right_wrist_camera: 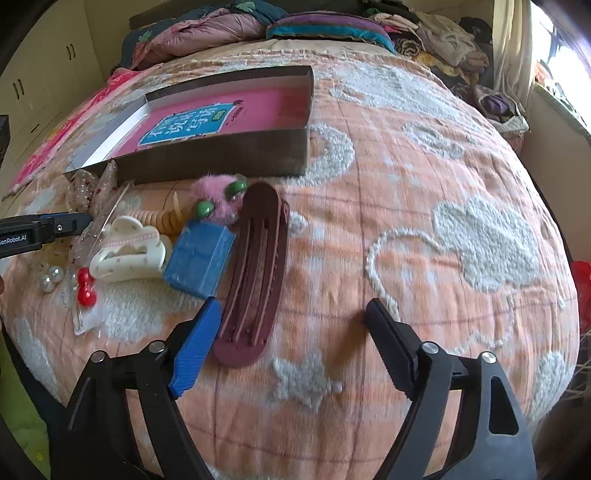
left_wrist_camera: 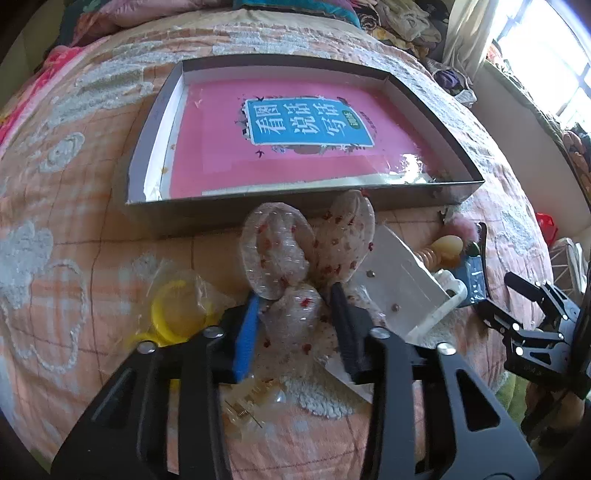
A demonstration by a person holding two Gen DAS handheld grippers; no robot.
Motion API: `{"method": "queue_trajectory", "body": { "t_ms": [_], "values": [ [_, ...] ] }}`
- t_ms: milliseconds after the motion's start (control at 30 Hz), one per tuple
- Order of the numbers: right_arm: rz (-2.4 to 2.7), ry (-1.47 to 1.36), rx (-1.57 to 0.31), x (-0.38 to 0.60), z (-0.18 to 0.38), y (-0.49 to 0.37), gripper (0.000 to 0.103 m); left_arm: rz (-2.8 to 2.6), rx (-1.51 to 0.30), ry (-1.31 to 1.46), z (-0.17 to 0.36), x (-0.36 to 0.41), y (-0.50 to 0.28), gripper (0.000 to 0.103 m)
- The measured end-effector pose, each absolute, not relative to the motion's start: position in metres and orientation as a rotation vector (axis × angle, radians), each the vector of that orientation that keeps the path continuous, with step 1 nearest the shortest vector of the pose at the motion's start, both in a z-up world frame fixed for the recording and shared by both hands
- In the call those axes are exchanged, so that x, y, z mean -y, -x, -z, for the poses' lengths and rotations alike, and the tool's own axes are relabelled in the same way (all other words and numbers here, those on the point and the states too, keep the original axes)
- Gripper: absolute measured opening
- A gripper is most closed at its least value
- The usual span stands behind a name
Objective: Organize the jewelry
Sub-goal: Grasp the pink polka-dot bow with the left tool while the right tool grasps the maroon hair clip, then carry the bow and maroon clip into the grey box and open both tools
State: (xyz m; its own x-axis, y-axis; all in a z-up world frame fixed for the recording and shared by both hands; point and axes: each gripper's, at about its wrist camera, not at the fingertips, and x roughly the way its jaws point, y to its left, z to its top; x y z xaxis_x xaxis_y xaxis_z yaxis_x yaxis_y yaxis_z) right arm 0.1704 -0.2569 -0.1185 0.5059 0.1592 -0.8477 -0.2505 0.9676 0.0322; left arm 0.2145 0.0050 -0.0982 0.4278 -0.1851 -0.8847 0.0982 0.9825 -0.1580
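My left gripper (left_wrist_camera: pixel 295 310) is shut on a white fabric bow with red dots (left_wrist_camera: pixel 303 251), just in front of the near wall of the grey box (left_wrist_camera: pixel 280 212). The box holds a pink book (left_wrist_camera: pixel 288 136). My right gripper (right_wrist_camera: pixel 291 339) is open and empty over the bedspread, its blue finger beside a maroon hair clip (right_wrist_camera: pixel 255 273). Left of it lie a blue box (right_wrist_camera: pixel 199 258), a white claw clip (right_wrist_camera: pixel 129 254), a pink fluffy tie with green beads (right_wrist_camera: pixel 218 199), red beads (right_wrist_camera: pixel 85 288) and pearls (right_wrist_camera: pixel 51 277).
Everything lies on a peach quilted bedspread (right_wrist_camera: pixel 424 184). A yellow ring in a clear bag (left_wrist_camera: pixel 173 314) lies left of my left gripper. A white card (left_wrist_camera: pixel 399 288) lies to its right. Piled bedding (right_wrist_camera: pixel 332 29) is at the far end.
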Motion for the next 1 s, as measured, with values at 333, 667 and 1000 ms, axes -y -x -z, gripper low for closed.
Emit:
{"method": "queue_trajectory", "body": {
  "t_ms": [333, 667, 1000],
  "values": [
    [-0.268, 0.096, -0.972, 0.255, 0.125, -0.188, 0.045, 0.197, -1.031, 0.081, 0.069, -0.004, -0.210, 0.012],
    [-0.266, -0.073, -0.927, 0.292, 0.098, -0.175, 0.028, 0.179, -0.960, 0.116, 0.037, -0.019, -0.206, 0.012],
    [-0.310, -0.095, -0.767, 0.303, 0.013, -0.166, 0.028, 0.117, -0.890, 0.153, 0.005, -0.052, -0.220, 0.012]
  ]
}}
